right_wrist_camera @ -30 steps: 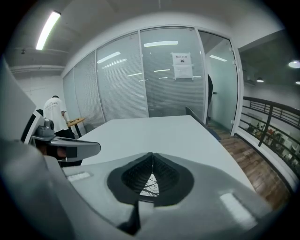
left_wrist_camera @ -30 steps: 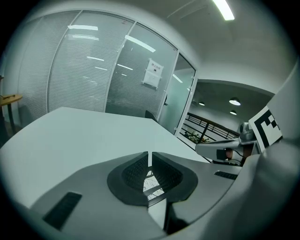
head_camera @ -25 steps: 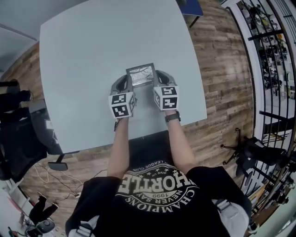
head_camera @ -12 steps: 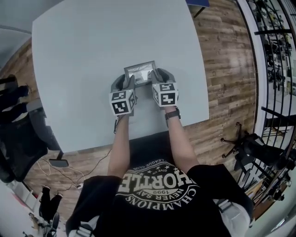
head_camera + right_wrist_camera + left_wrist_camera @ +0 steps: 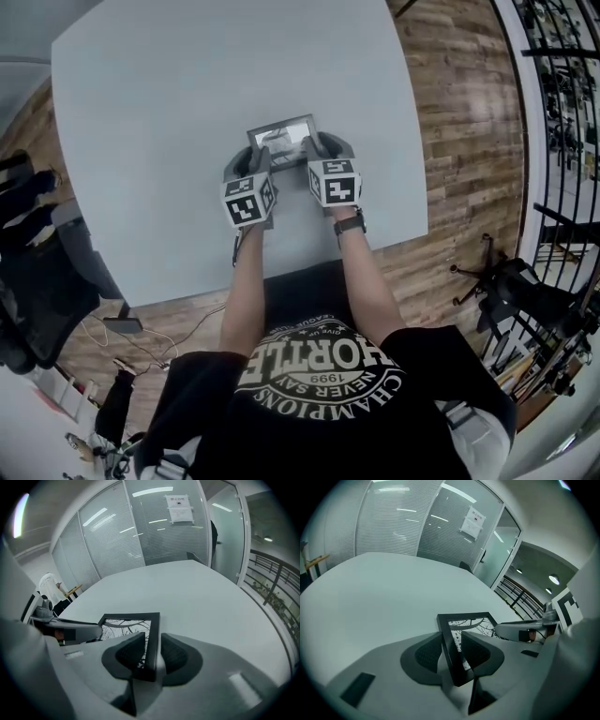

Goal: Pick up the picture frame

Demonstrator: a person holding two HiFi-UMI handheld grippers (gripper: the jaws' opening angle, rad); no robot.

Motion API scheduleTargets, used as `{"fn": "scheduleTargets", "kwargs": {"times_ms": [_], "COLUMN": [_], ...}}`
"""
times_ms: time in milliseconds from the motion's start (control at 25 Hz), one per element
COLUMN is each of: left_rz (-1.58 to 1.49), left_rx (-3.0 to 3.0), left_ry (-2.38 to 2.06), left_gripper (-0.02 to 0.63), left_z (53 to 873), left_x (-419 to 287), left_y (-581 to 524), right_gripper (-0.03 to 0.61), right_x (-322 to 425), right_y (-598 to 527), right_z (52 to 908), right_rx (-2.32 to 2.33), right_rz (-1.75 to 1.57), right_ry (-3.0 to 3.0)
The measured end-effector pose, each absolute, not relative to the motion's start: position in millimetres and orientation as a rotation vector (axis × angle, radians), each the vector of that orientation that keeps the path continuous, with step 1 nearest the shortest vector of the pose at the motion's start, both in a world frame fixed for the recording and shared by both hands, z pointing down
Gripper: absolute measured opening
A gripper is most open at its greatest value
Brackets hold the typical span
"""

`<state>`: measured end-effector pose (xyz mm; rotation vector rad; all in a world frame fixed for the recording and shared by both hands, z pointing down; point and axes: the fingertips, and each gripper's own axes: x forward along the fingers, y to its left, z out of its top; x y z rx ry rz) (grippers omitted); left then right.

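Note:
A black picture frame [image 5: 281, 139] with a black-and-white print sits low on the white table [image 5: 169, 112], mid-table. My left gripper [image 5: 263, 161] straddles its left side bar and my right gripper [image 5: 314, 148] straddles its right side bar. In the left gripper view the frame's bar [image 5: 451, 654] runs between the pads of the left gripper [image 5: 452, 644] with slim gaps. The right gripper view shows the same for the right gripper [image 5: 152, 648] on the frame [image 5: 152, 637]. Both pairs of jaws have just been opening and stand open around the bars.
The table's near edge [image 5: 281, 281] runs just in front of the person's body. A black office chair [image 5: 37, 281] stands at the left and a black railing [image 5: 553, 141] at the right over wooden floor. A glass wall [image 5: 154, 536] lies beyond the table.
Both grippers have come down toward the table with the frame. The frame now looks lower and flatter against the tabletop.

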<state>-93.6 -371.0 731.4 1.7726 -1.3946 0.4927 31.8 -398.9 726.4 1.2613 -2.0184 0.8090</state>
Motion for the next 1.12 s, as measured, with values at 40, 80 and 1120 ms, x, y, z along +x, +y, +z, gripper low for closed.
{"fn": "scheduleTargets", "kwargs": {"times_ms": [40, 80, 1120], "left_rz": [0.483, 0.474, 0.281], "left_rx": [1.765, 1.756, 1.892], "left_ry": [-1.398, -1.403, -1.536], "left_gripper": [0.132, 0.127, 0.074], "left_z": [732.1, 732.4, 623.4], "left_x": [-94.0, -94.5, -103.1], "left_y": [-370.5, -370.0, -344.6], "right_gripper": [0.097, 0.086, 0.064], "right_x": [31.4, 31.1, 33.2], "right_y": [-398.2, -397.6, -365.8], "right_z": [727.2, 727.8, 617.6], "right_rx": [1.263, 1.267, 1.444], "right_rz": [0.822, 0.833, 0.736], "right_ry": [-2.020, -2.020, -2.173]}}
